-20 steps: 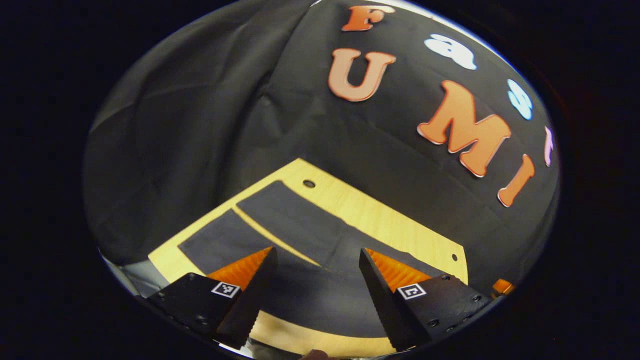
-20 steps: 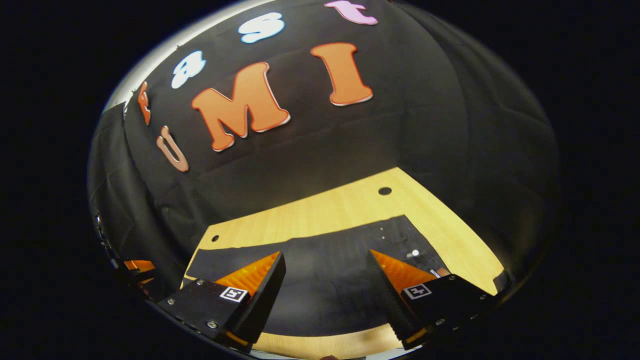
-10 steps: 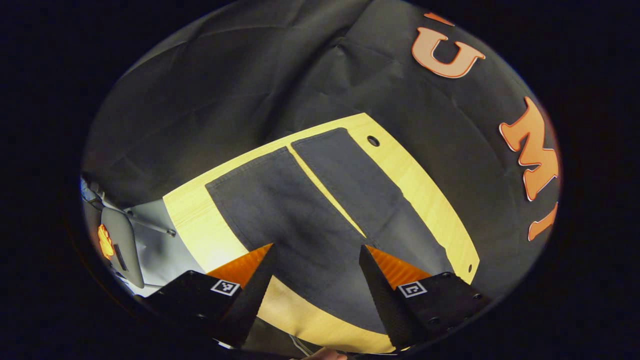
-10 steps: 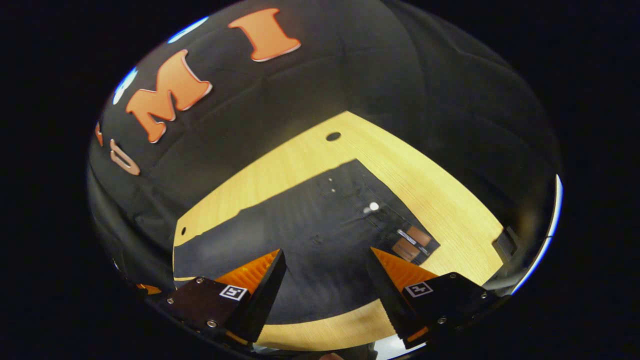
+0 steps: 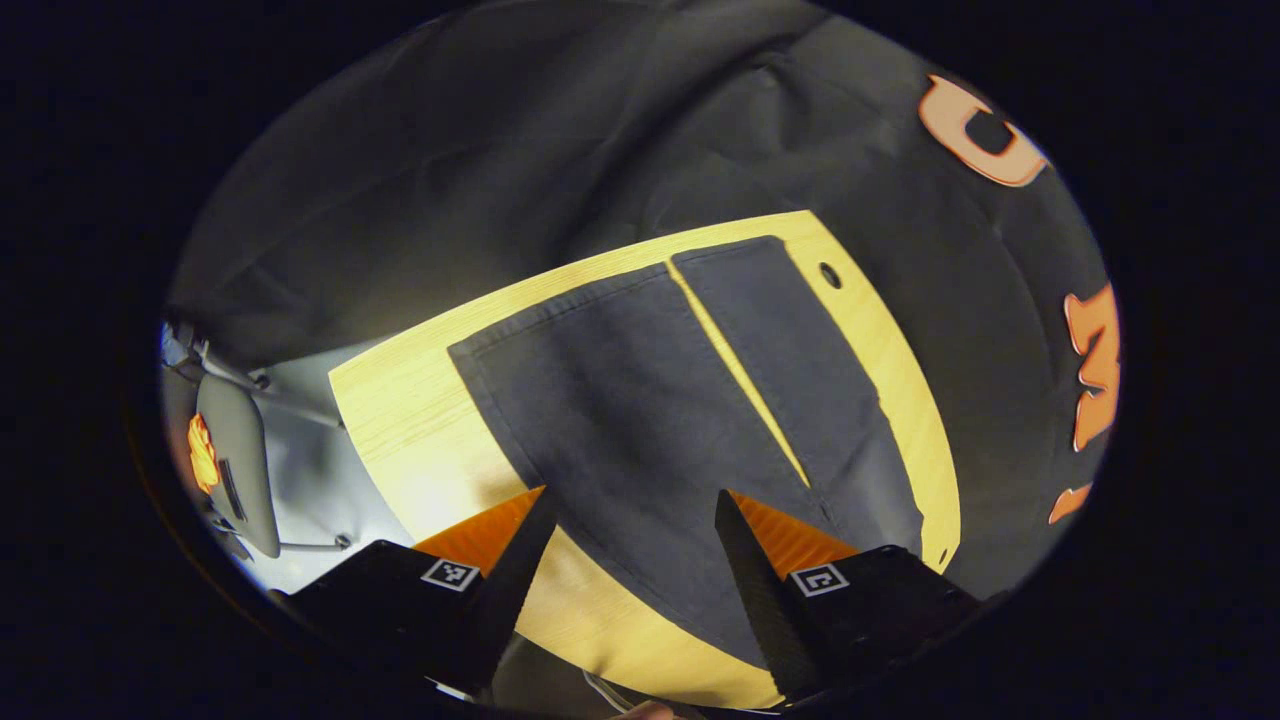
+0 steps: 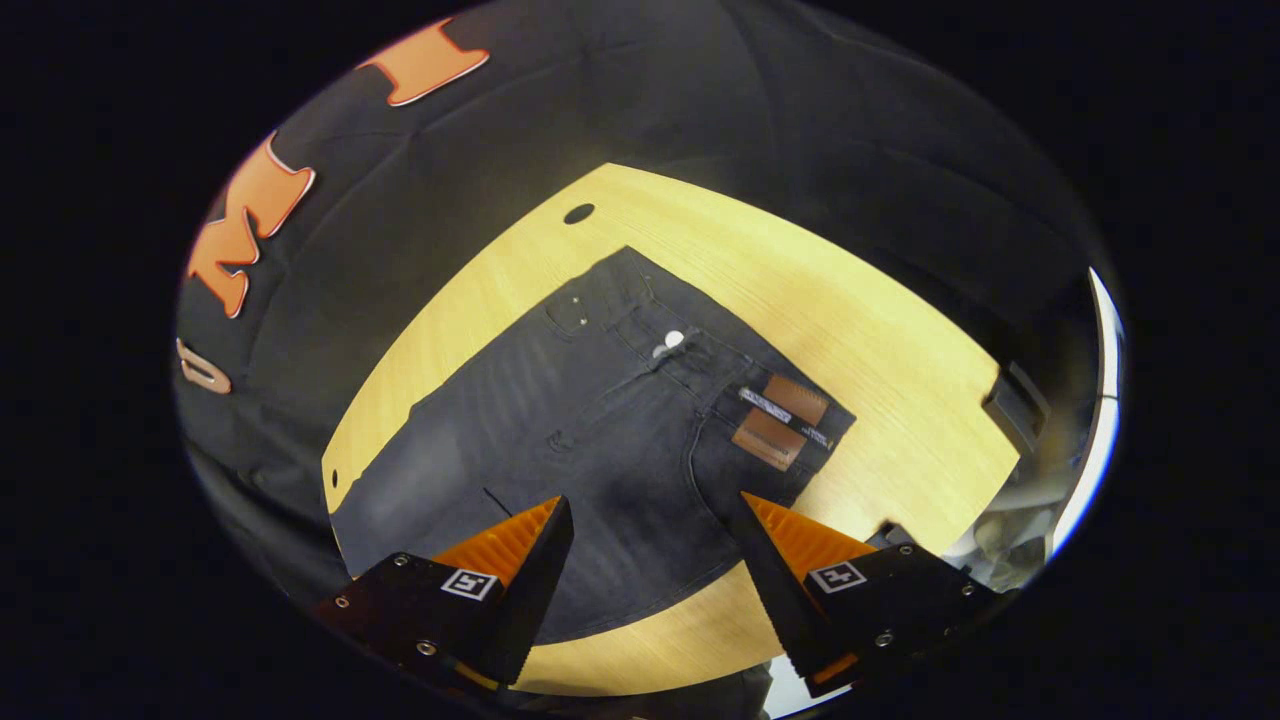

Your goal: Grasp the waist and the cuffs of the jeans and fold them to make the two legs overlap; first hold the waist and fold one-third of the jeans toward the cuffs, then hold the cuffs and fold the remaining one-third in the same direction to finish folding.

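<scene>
Jeans: the jeans [image 6: 600,440] lie spread flat on the wooden table [image 6: 800,290], both legs side by side and not yet overlapped.
Waist: the waist [image 6: 700,350], with its button and leather patch, lies toward the table's right edge in the right gripper view.
Cuffs: the cuffs [image 5: 620,290] reach close to the table's far edge in the left gripper view, with a thin strip of wood showing between the legs.
Left claw: the left claw [image 5: 630,545] is spread wide and holds nothing, poised over the near leg.
Right claw: the right claw [image 6: 650,550] is likewise wide and empty, above the hip area.
Risk: a claw could pinch only the top layer of denim, so the leg would drag or bunch instead of folding over cleanly.
Risk: a lift uneven between waist and cuffs would likely leave the legs skewed.
</scene>
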